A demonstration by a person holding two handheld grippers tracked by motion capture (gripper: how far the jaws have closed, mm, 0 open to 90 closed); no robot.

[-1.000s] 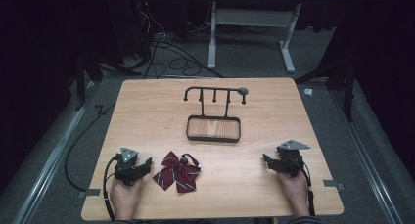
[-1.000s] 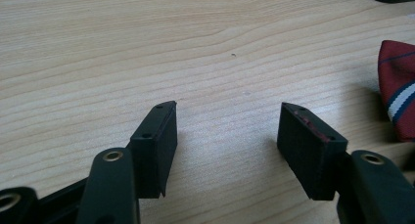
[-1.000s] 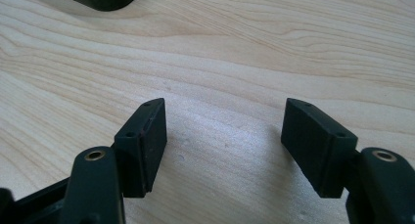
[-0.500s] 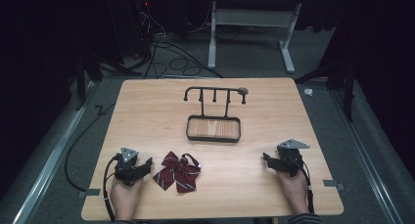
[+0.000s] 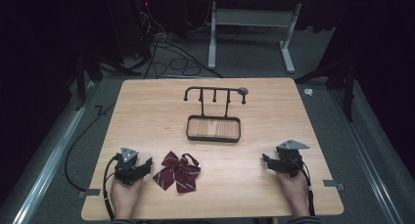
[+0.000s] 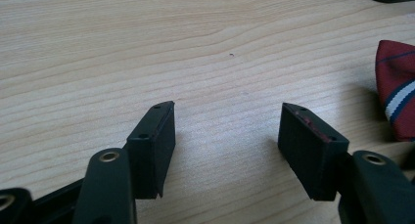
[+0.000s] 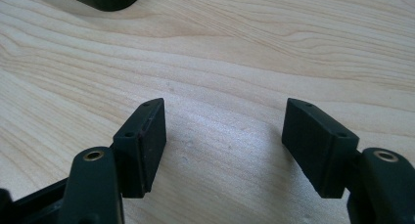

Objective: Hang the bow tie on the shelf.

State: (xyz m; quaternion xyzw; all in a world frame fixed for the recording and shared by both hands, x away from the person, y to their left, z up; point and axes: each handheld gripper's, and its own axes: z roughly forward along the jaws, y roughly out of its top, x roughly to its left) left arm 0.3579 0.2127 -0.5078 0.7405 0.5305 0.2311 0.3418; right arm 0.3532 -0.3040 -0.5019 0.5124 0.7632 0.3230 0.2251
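Both claws rest with jaws apart on the light wooden table: left claw with the maroon striped bow tie at its 3 o'clock, right claw well apart.

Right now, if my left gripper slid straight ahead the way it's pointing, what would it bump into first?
Probably the bow tie. The left gripper lies open on the table, aimed roughly at it, though its own view puts the tie right of the jaw line.

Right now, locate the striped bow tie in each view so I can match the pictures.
High view: the bow tie lies near the front edge, just right of the left gripper.
Left gripper view: its red striped wing is at the right edge.
Right gripper view: not in it.
Shared landmark: the wooden table.
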